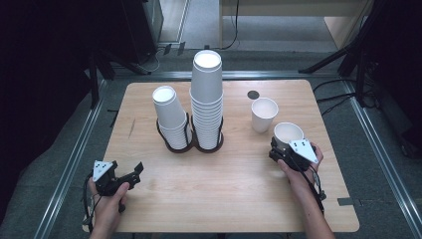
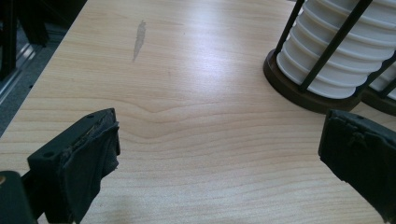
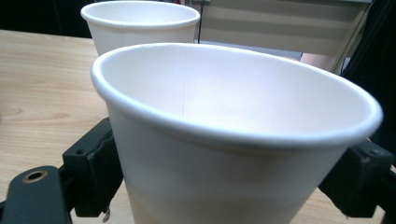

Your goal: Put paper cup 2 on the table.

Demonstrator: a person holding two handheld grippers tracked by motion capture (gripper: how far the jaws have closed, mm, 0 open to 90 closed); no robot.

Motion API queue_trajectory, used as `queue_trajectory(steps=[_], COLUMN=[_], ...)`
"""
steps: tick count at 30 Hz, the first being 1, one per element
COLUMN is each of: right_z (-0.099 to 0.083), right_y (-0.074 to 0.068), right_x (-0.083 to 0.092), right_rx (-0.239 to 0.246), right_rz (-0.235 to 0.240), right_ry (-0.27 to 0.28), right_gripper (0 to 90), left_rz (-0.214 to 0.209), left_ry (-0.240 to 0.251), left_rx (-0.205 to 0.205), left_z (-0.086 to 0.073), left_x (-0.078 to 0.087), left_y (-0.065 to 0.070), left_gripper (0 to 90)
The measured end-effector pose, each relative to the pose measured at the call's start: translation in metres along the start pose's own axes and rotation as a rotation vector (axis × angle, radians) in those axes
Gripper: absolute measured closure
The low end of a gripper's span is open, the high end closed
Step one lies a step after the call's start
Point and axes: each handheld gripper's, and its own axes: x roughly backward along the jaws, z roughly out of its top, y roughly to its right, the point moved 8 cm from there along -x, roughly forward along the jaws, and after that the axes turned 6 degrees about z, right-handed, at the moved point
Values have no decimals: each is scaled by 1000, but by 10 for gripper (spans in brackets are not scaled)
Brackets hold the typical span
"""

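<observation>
A white paper cup (image 1: 287,134) (image 3: 233,135) stands upright at the right side of the wooden table, with my right gripper (image 1: 284,149) (image 3: 229,177) shut on its sides. Just beyond it stands a second loose paper cup (image 1: 263,114) (image 3: 140,23). Two stacks of white cups fill a dark wire holder (image 1: 191,145): a short tilted stack (image 1: 170,115) (image 2: 341,51) and a tall stack (image 1: 206,99). My left gripper (image 1: 130,175) (image 2: 217,154) hovers open over bare wood at the front left, its jaws wide apart and empty.
A small dark round disc (image 1: 253,94) lies on the table (image 1: 224,194) behind the loose cup. A grey smear (image 2: 138,39) marks the wood at the left. Metal rails and tripod legs surround the table on the floor.
</observation>
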Motion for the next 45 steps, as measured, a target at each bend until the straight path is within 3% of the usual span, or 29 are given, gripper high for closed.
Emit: queue_trajectory(steps=[10,16,24,29,32,34,40,45], right_z=[-4,-6,-5,-8,-8,-7,-2,-8], right_y=[-3,2,-1,3,3,5,5,15], right_x=[4,5,8,11,15,19,33,47], right_rx=[16,-2,-28,-56,-41,-19,20,28], right_rz=[-12,-13,87,97,111,79,94,107], right_ry=[-20,-25,-47,-84,-84,-84,-86,-88], right_gripper=[124,121,0,0,0,0,0,0], left_rz=[-6,-10,-15,-15,-10,-7,-23,-23], left_ry=[-1,-3,-2,4,2,-2,-8,-3], left_rx=[5,-2,1,-2,4,1,-24,-39], left_z=[0,0,-1,0,1,0,-1,-3], left_x=[0,0,1,2,3,4,9,17], left_y=[1,3,5,7,5,5,11,11], left_gripper=[0,0,0,0,0,0,0,0])
